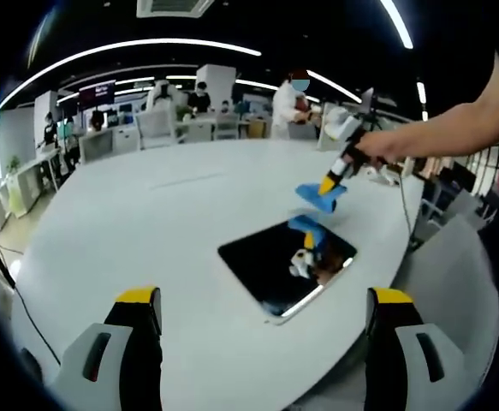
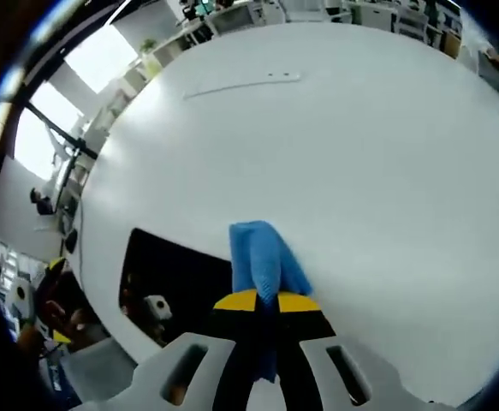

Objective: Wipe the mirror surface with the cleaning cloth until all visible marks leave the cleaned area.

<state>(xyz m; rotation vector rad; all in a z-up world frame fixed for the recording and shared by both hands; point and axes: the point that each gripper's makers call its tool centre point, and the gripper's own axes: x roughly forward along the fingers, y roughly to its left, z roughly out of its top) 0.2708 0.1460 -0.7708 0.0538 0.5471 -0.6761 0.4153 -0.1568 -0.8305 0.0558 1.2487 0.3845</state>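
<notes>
A dark rectangular mirror (image 1: 275,261) lies flat on the white table (image 1: 146,214), near its right edge. My right gripper (image 1: 328,184) hangs just above the mirror's far corner, shut on a blue cleaning cloth (image 1: 319,196), whose reflection shows in the glass. In the right gripper view the blue cloth (image 2: 262,261) is pinched between the yellow-tipped jaws of my right gripper (image 2: 264,301) and droops over the mirror (image 2: 176,287) edge. My left gripper (image 1: 262,308) stands open near the table's front edge, short of the mirror, with nothing between its fingers.
The white table is large and round-edged, with bare surface left of and beyond the mirror. A thin seam line (image 2: 240,84) crosses the far tabletop. Desks, chairs and several people (image 1: 296,107) stand in the office behind. A cable (image 1: 406,210) trails off the right edge.
</notes>
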